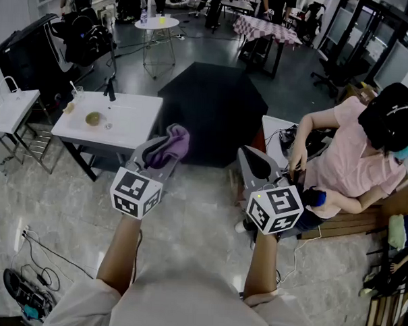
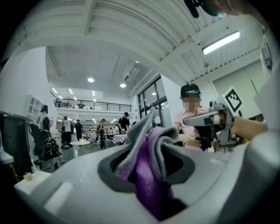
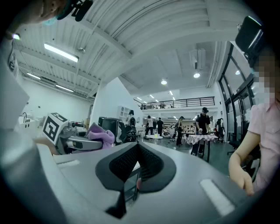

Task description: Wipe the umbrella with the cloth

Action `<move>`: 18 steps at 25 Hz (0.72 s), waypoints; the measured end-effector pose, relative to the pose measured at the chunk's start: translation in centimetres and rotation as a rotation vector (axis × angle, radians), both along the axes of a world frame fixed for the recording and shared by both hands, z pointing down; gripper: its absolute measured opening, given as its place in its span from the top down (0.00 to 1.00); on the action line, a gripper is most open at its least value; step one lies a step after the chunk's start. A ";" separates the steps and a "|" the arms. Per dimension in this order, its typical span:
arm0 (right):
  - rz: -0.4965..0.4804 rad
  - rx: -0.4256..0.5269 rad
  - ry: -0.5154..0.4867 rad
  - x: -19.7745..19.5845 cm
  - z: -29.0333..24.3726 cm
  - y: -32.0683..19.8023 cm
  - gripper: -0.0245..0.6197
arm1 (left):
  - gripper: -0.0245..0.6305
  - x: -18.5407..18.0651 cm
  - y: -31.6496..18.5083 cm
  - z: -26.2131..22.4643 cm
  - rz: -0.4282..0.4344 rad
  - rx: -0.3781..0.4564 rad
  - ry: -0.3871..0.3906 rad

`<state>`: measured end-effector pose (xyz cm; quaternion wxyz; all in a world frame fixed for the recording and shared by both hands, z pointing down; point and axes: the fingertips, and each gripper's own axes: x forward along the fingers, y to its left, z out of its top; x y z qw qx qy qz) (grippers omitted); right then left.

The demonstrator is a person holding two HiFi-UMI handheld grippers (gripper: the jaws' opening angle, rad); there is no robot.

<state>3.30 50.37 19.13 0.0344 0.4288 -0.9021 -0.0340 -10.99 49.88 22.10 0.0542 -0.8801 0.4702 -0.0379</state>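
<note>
Looks down on pale marbled tile, giving way to dark grey floor in a wide, busy hall. Shows a black umbrella (image 1: 213,112) lying open, canopy up, on the dark floor, ahead of both grippers and apart from them. Has a white rectangular table (image 1: 128,125) just to its left, bearing a small round bowl (image 1: 92,119) with something tan inside. Places a seated person in a pink shirt (image 1: 349,165) at the right. Grips a soft, bunched purple-and-grey cloth (image 2: 148,175) in the left gripper (image 2: 148,144). Presses the ribbed black jaws of the right gripper (image 3: 136,151) together at the tips, nothing between.
</note>
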 end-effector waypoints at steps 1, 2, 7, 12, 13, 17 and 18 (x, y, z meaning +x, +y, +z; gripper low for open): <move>0.000 -0.004 -0.002 -0.1 0.1 -0.1 0.96 | 0.75 0.0 0.0 0.0 0.003 -0.001 -0.001; -0.001 -0.009 -0.005 -0.1 0.1 -0.1 0.96 | 0.75 0.0 -0.1 0.1 0.005 -0.002 -0.002; -0.033 -0.032 -0.047 -0.4 0.3 0.0 0.96 | 0.75 0.4 -0.1 0.4 0.010 -0.014 0.000; -0.041 -0.056 -0.073 0.6 1.1 -0.3 0.96 | 0.75 1.1 -0.2 1.0 0.007 -0.031 -0.005; -0.045 -0.064 -0.079 0.8 1.3 -0.5 0.96 | 0.75 1.2 -0.4 1.1 0.004 -0.034 -0.004; -0.065 -0.084 -0.078 1.8 1.8 -0.8 0.96 | 0.75 2.1 -0.6 1.7 -0.014 -0.044 -0.003; -0.072 -0.088 -0.074 2.0 2.0 -0.8 0.96 | 0.75 2.4 -0.6 1.9 -0.020 -0.047 -0.004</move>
